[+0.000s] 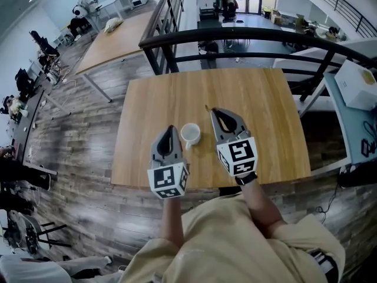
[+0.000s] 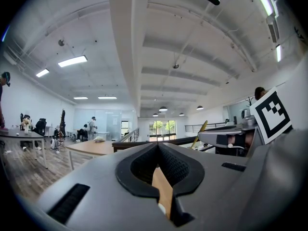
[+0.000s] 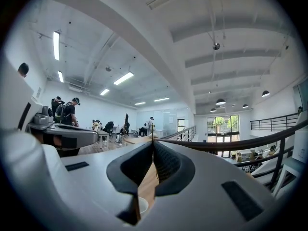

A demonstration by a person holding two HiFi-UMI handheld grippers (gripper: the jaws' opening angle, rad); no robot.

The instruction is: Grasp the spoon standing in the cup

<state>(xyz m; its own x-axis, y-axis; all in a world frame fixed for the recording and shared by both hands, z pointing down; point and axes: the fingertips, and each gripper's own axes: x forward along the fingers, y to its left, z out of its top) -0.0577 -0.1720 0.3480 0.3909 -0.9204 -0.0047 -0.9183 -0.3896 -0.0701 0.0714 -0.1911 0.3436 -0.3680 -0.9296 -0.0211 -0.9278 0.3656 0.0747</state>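
A white cup [image 1: 190, 134] stands on the wooden table [image 1: 253, 99], near its front edge. My right gripper [image 1: 213, 111] is just right of the cup and a little beyond it, shut on a thin wooden spoon [image 1: 207, 107] whose end pokes out past the fingertips. In the left gripper view the spoon [image 2: 200, 133] slants up from the right gripper's tip. The cup's rim [image 3: 142, 205] shows below the closed right jaws [image 3: 153, 142]. My left gripper [image 1: 171, 128] hovers close to the cup's left side, shut with nothing in it [image 2: 157, 146].
A black railing [image 1: 235, 35] runs just past the table's far edge. At the right stands a light blue table with a white box [image 1: 357, 84]. A long wooden table [image 1: 115, 40] and several people are at the far left. The person's legs are at the near edge.
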